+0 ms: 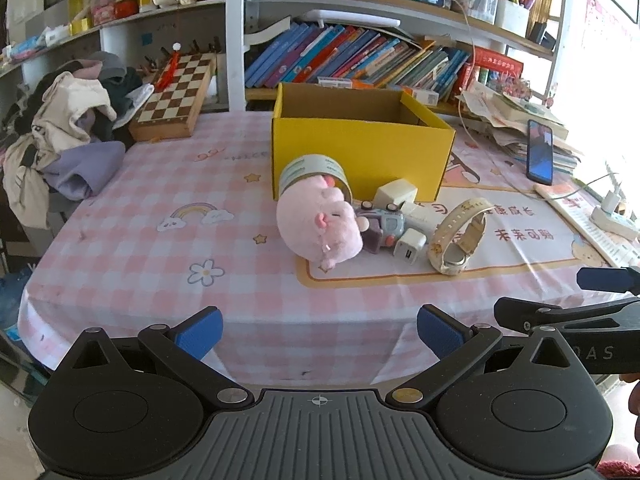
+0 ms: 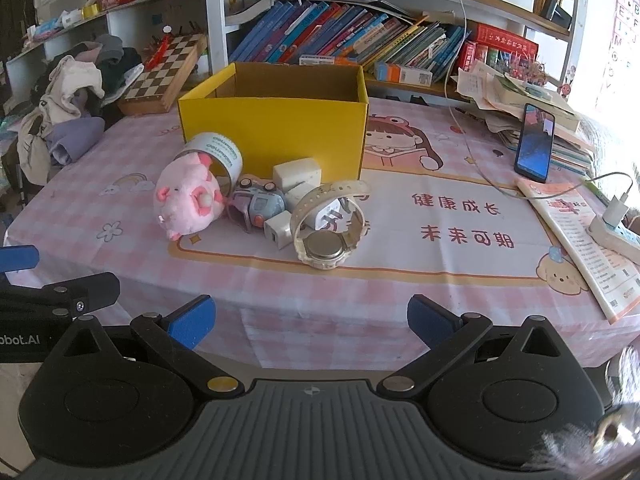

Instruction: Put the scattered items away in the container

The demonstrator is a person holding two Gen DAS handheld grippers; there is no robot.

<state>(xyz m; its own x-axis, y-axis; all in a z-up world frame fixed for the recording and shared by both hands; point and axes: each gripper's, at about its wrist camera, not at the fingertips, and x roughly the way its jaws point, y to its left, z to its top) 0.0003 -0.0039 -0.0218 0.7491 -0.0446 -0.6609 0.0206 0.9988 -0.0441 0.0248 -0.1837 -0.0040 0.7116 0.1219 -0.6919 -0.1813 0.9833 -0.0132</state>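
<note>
An open yellow cardboard box (image 1: 360, 148) (image 2: 276, 132) stands on the pink checked tablecloth. In front of it lie a pink plush pig (image 1: 320, 224) (image 2: 186, 196), a roll of tape (image 1: 316, 170) (image 2: 218, 150), a small grey toy camera (image 1: 384, 224) (image 2: 260, 202), white charger cubes (image 1: 409, 246) (image 2: 297, 174) and a cream wristwatch (image 1: 458, 236) (image 2: 330, 226). My left gripper (image 1: 319, 332) hangs open at the table's near edge, nothing between its blue pads. My right gripper (image 2: 310, 322) is open too, empty, in front of the watch.
A propped phone (image 2: 535, 144) and paper stacks sit at the right, with a power strip (image 2: 614, 232) and a booklet (image 2: 580, 240) near the right edge. A chessboard (image 1: 176, 94) and a clothes pile (image 1: 68, 128) fill the back left. Bookshelves stand behind the table.
</note>
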